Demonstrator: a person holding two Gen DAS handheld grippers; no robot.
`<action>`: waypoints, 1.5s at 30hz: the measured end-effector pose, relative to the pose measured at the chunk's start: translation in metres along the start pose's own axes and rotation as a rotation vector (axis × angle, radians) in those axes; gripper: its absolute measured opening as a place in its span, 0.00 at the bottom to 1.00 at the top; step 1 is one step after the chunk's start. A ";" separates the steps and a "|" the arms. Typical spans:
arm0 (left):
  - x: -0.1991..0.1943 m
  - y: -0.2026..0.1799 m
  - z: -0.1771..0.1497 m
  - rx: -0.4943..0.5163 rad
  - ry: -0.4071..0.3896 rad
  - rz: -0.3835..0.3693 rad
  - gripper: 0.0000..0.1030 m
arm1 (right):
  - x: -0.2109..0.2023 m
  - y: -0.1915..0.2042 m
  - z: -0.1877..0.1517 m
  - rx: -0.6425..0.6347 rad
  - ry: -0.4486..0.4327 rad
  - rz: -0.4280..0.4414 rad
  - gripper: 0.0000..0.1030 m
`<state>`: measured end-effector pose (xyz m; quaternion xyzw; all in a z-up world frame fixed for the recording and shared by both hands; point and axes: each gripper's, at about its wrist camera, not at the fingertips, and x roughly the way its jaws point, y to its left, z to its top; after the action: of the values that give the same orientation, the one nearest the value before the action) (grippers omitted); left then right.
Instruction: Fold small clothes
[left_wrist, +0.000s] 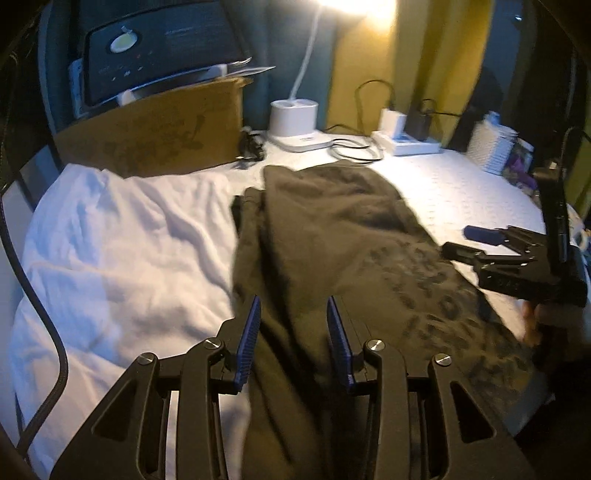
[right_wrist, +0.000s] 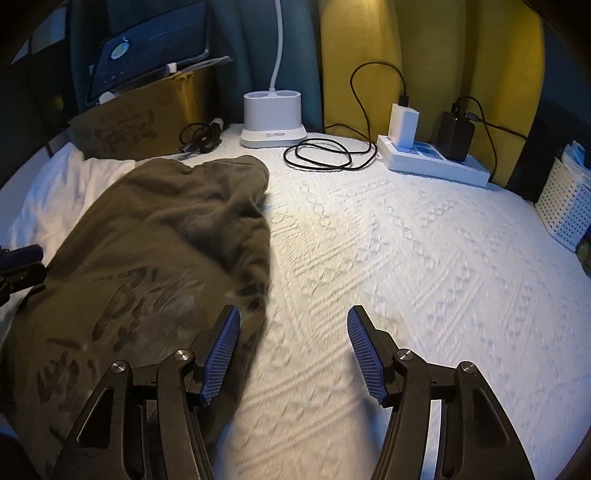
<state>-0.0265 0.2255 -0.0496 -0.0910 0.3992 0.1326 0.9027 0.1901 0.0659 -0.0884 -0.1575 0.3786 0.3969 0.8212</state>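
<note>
A white quilted cover (right_wrist: 369, 258) with raised geometric stitching spreads across the surface, yellow and teal panels standing behind it. The olive shirt (right_wrist: 159, 236) lies at 9 o'clock of the right wrist view, soft, creased, partly over a white cloth (left_wrist: 110, 240). Its dark print is blurred; the lettering cannot be read.

Left gripper (left_wrist: 293, 332): jaws parted, released, shirt fabric lying between the ribbed blue pads, nothing clamped. Right gripper (right_wrist: 293, 350): jaws wide apart, holding nothing, the left pad over the shirt's edge, the right pad over bare cover.

At 12 o'clock stand a white lamp base (right_wrist: 273, 118), a coiled black cable (right_wrist: 325, 155) and a power strip (right_wrist: 436, 162) with two chargers. A perforated white basket (right_wrist: 565, 206) sits at 3 o'clock, a printed cardboard box (right_wrist: 140, 122) at 10 o'clock.
</note>
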 end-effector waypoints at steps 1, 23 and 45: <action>-0.004 -0.006 -0.003 0.011 -0.005 -0.018 0.36 | -0.004 0.002 -0.003 0.002 0.000 0.013 0.61; -0.021 -0.033 -0.050 0.011 0.020 0.008 0.40 | -0.054 0.032 -0.070 -0.049 0.015 0.085 0.61; -0.030 -0.089 -0.048 0.082 -0.010 0.039 0.53 | -0.089 0.015 -0.097 -0.055 -0.027 0.136 0.62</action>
<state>-0.0513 0.1233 -0.0539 -0.0456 0.4017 0.1345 0.9047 0.0948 -0.0262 -0.0853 -0.1487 0.3659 0.4640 0.7929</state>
